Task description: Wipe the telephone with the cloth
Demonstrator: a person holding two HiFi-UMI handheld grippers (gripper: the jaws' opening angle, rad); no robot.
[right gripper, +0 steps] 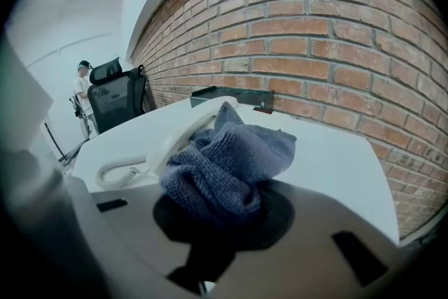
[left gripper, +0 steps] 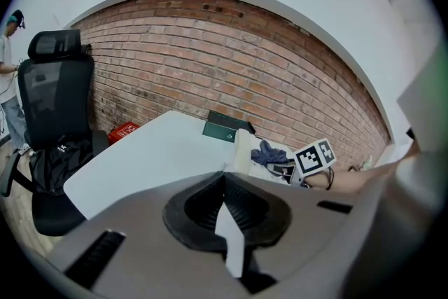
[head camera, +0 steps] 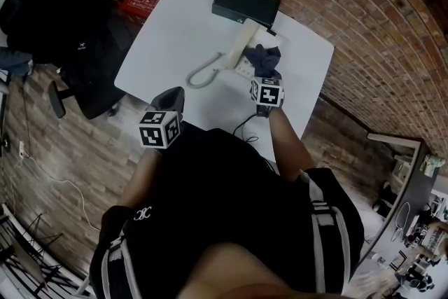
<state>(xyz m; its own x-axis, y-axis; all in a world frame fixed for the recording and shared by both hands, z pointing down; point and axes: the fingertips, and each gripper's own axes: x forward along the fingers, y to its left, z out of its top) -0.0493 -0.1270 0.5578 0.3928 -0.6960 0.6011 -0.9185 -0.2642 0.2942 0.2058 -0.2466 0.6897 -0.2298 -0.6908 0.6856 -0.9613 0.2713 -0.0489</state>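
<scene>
Blue fuzzy cloth (right gripper: 224, 154), pinched in the fingers of the right gripper (head camera: 265, 75), sits right at the white plastic telephone (head camera: 236, 47) on the white counter (head camera: 175, 24), so the wiping looks only just started, while the left gripper (left gripper: 225, 217) waits near the counter's edge, its fingers pressed together on nothing.

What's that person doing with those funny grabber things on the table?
The person is cleaning a telephone on the white table. The right gripper is shut on a bunched-up blue cloth and holds it right at the telephone, beside the handset. The left gripper is shut with nothing in it and hangs back near the table's edge. A dark box sits behind the telephone.
</scene>
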